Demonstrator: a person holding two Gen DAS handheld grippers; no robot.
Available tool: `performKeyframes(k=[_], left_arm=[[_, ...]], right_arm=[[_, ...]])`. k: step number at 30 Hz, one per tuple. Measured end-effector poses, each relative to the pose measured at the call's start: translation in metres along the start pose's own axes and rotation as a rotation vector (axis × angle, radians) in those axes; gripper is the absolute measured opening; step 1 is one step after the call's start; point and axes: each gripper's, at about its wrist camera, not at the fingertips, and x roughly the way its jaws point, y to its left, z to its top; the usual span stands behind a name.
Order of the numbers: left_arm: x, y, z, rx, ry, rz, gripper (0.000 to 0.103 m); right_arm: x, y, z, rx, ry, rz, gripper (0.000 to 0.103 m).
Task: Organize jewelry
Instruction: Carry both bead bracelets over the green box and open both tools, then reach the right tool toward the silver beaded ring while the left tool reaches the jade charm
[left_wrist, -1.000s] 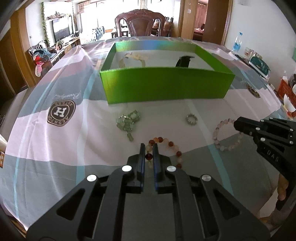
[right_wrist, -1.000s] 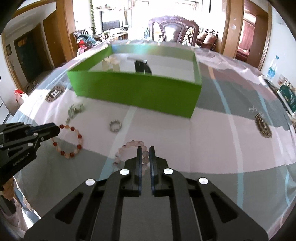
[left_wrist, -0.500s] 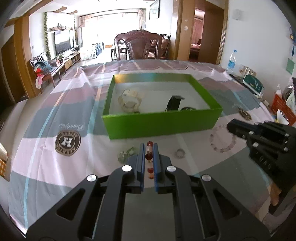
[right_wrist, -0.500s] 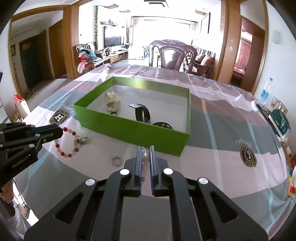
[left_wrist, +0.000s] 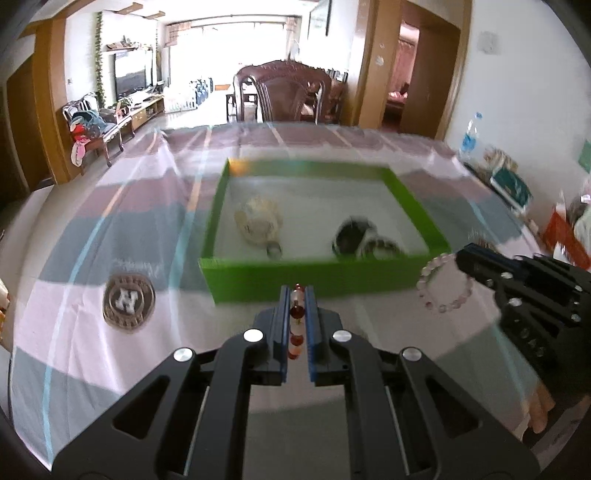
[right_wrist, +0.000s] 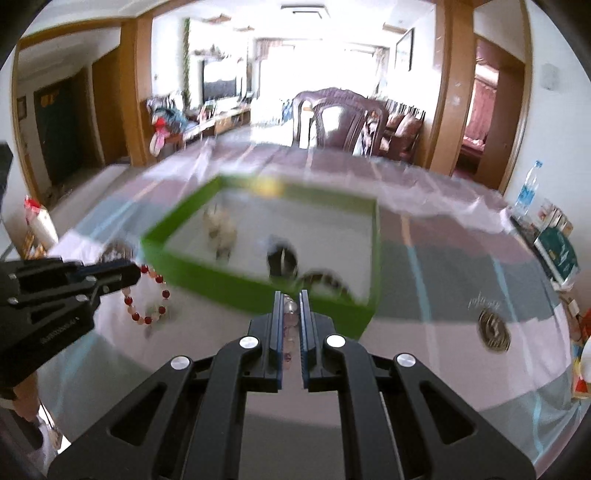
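You had both grippers clamped on bracelets and lifted clear of the tablecloth (left_wrist: 155, 236): your left gripper (left_wrist: 296, 295) pinched the red-and-orange bead bracelet (right_wrist: 147, 295), and your right gripper (right_wrist: 288, 299) pinched the pale pink bead bracelet (left_wrist: 443, 284), each loop hanging below its jaws. The green box (left_wrist: 314, 275) lay straight ahead of both, its near wall just beyond the fingertips and its long side running crosswise to your reach. Judging by this, neither hand was clearly nearer; the left faced the end with the cream bracelet (left_wrist: 258, 221), the right the end with the dark watch (right_wrist: 282, 260).
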Motion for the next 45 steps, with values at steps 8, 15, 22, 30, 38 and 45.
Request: performKeyframes(k=[8,15,22,30,38,45], left_arm=[[0.017,0.012,0.066,-0.049,-0.058,0.063,0.008],[0.068,0.023,0.07,-0.07,0.022,0.079,0.008],[0.093,0.029,0.066,-0.08,0.063,0.081,0.01],[0.051,0.031,0.042,-0.054,0.024,0.116,0.03],[0.042,0.054,-0.025,-0.08,0.094,0.149,0.041],[0.08,0.074,-0.036,-0.125,0.189,0.199,0.04]], right_arm=[[0.019,-0.019,0.067,0.088,-0.078,-0.086,0.008],[0.098,-0.03,0.056,0.171,0.09,-0.064,0.008],[0.116,-0.028,0.048,0.157,0.107,-0.068,0.012],[0.06,-0.026,0.029,0.134,0.055,-0.028,0.046],[0.064,0.007,-0.036,0.042,0.209,0.08,0.046],[0.076,0.009,-0.05,0.085,0.259,0.085,0.046]])
